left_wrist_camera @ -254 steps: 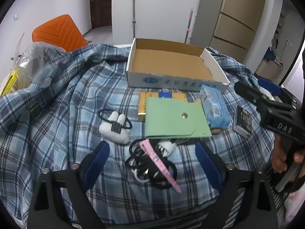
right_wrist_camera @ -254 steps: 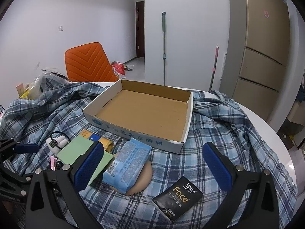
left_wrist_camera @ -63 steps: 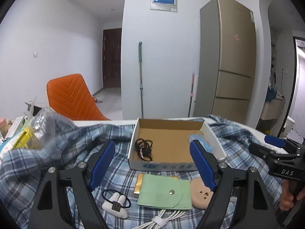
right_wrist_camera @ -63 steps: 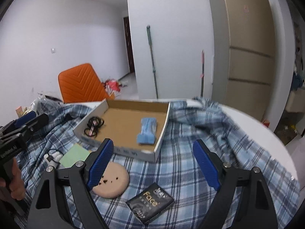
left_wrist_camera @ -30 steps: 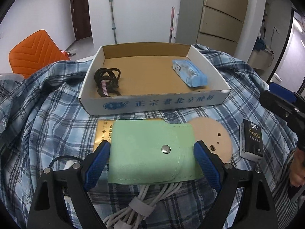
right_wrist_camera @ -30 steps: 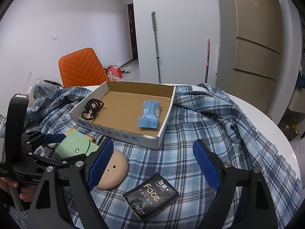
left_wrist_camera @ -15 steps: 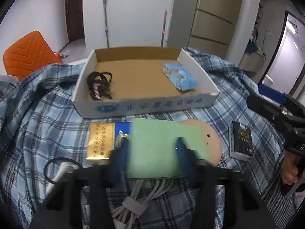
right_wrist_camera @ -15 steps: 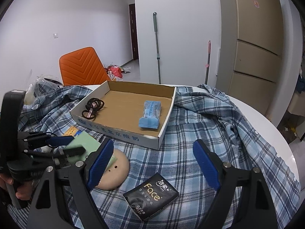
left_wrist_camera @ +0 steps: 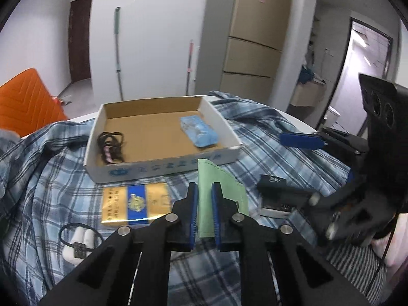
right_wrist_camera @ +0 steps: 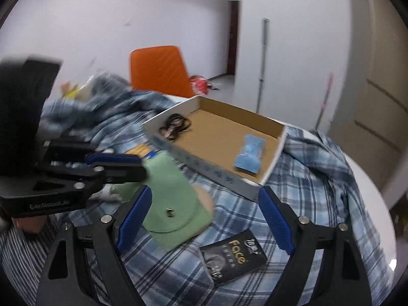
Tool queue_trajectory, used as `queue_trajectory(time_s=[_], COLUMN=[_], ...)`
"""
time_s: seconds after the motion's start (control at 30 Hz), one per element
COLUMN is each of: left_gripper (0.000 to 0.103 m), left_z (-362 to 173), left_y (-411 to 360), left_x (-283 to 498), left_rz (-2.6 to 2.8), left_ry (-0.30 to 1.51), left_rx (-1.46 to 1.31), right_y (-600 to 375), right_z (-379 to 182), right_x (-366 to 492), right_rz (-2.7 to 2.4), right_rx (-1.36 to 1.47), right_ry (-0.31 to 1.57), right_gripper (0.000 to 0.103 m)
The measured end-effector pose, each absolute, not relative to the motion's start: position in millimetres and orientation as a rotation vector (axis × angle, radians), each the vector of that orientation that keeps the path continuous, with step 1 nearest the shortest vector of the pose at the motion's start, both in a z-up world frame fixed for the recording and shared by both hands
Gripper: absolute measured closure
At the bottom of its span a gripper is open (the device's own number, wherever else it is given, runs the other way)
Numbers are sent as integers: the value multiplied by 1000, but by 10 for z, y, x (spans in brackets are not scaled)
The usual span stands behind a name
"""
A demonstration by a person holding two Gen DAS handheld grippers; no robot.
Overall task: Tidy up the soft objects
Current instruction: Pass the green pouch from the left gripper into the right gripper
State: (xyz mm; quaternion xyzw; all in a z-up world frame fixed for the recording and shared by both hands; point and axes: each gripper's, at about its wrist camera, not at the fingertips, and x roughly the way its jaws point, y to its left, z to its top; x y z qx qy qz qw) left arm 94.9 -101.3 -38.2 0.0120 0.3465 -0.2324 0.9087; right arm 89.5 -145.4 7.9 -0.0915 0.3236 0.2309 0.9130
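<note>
My left gripper (left_wrist_camera: 204,199) is shut on the green snap pouch (left_wrist_camera: 216,191) and holds it lifted and tilted above the plaid cloth; the pouch also shows in the right wrist view (right_wrist_camera: 176,199). The cardboard box (left_wrist_camera: 163,170) stands behind, holding black hair ties (left_wrist_camera: 111,144) and a blue tissue pack (left_wrist_camera: 199,130). My right gripper (right_wrist_camera: 204,214) is open and empty, low over the cloth, near the black Face tissue pack (right_wrist_camera: 234,257). The left gripper (right_wrist_camera: 119,168) shows at the left of the right wrist view.
A gold and blue packet (left_wrist_camera: 135,201) and a white plush item with a black hair tie (left_wrist_camera: 77,242) lie on the cloth at the left. A tan round pad (right_wrist_camera: 204,199) lies under the pouch. An orange chair (right_wrist_camera: 160,68) stands behind the table.
My left gripper has closed on the green pouch and lifted it off the cloth, tilting it on edge. The right gripper has swung closer to the left one.
</note>
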Motion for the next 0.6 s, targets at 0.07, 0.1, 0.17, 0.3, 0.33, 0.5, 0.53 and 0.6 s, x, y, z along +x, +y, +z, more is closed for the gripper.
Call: queue_trajectory(time_s=[0.07, 0.1, 0.17, 0.3, 0.33, 0.5, 0.53, 0.6], left_gripper=[92, 92, 92, 92, 92, 92, 92, 92], left_z=[-366, -366, -352, -346, -342, -339, -338, -341], left_y=[-1068, -1076, -1107, -1139, -1130, -1103, -1106, -1107], left_x=[897, 872, 829, 781, 780, 781, 780, 788], left_rz=[-480, -482, -485, -494, -500, -510, -511, -514], left_ry=[696, 690, 673, 656, 659, 657, 658, 657], left_rx=[64, 74, 101, 121, 114, 112, 114, 116], right_y=[-1340, -1276, -1181, -1064, -1039, -966, -960, -938], right_z=[39, 10, -46, -148, -167, -247, -263, -277], right_x=[872, 864, 853, 926, 942, 1000, 1025, 1036], right_rz=[545, 580, 619, 703, 701, 703, 699, 690], right_rx=[-254, -295, -362, -391, -410, -453, -456, -464], right_ry=[705, 729, 750, 806, 811, 813, 815, 811], right_gripper=[18, 18, 18, 18, 18, 18, 18, 31])
